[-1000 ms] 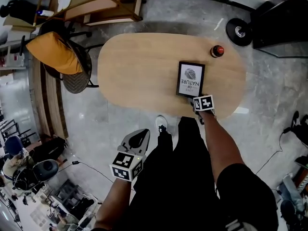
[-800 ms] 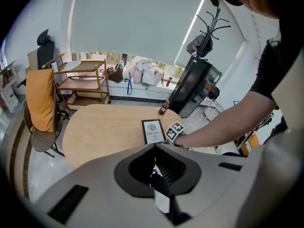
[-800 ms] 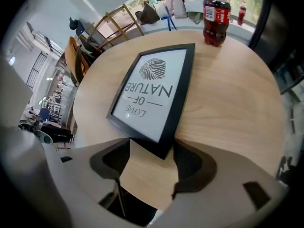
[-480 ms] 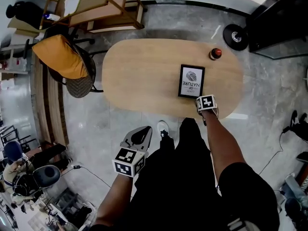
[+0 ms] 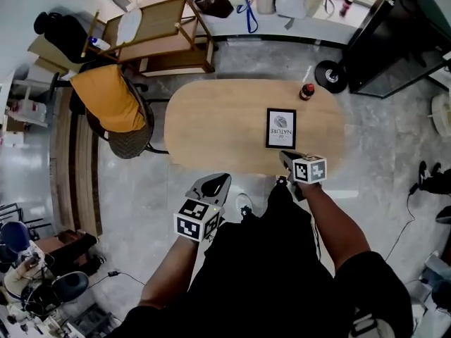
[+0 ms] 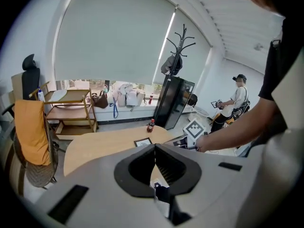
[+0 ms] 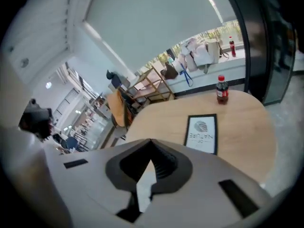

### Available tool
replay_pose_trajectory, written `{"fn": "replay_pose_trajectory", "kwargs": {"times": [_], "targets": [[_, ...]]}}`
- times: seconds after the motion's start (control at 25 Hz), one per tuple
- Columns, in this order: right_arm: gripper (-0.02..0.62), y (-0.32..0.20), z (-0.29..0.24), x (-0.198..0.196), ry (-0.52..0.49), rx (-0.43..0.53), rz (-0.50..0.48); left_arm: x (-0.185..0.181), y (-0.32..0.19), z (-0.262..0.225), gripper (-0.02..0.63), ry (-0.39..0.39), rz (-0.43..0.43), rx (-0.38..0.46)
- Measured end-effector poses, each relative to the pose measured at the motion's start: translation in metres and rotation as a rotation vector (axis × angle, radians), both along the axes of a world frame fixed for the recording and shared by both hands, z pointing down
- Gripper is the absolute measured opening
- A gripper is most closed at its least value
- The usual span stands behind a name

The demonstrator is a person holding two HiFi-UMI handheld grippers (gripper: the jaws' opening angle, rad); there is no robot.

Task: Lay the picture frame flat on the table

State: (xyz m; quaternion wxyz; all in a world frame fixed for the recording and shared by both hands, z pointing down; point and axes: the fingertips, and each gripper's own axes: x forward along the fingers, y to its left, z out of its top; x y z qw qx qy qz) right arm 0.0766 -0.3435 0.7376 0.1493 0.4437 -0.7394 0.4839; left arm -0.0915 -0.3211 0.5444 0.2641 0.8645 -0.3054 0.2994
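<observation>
Right claw point(image 5: 284, 155) has just closed on nothing; left claw point(image 5: 223, 179) is shut, empty. Beyond them, picture frame point(image 5: 281, 127) lies flat on the surface point(image 5: 211, 118).

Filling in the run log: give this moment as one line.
frame: flat on table | right tongs: just closed, empty, off frame | left tongs: shut, empty

The right gripper point(image 5: 284, 156) sticks out in front of the right arm point(image 5: 330, 217) and tips down. Its jaws have just been closing and now touch, with nothing between them. The left gripper point(image 5: 223, 179) tips down too, with its jaws together and empty.
</observation>
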Motion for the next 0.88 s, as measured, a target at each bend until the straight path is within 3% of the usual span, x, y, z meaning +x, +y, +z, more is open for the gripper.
{"fn": "replay_pose_trajectory", "kwargs": {"times": [0.12,0.24,0.36,0.48,0.64,0.76,0.88], "targets": [[0.003,0.015,-0.081,-0.032,-0.103,0.129,0.018,-0.011,0.009,-0.024,0.005,0.076,0.008,0.056],[0.002,0.032,-0.153,-0.055,-0.114,0.268,0.002,-0.013,0.016,-0.049,0.005,0.174,0.054,0.092],[0.002,0.062,-0.200,-0.070,-0.102,0.341,0.019,-0.017,0.039,-0.051,0.005,0.158,0.115,0.092],[0.002,0.085,-0.229,-0.072,-0.073,0.393,0.070,-0.016,0.056,-0.046,0.005,0.152,0.167,0.075],[0.002,0.114,-0.255,-0.065,0.089,0.505,0.053,-0.001,0.068,-0.057,0.005,0.186,0.197,0.093],[0.002,0.130,-0.267,-0.062,0.093,0.516,0.041,0.008,0.075,-0.077,0.005,0.207,0.221,0.144],[0.002,0.141,-0.268,-0.058,0.099,0.506,0.024,0.006,0.081,-0.081,0.005,0.157,0.236,0.208]]}}
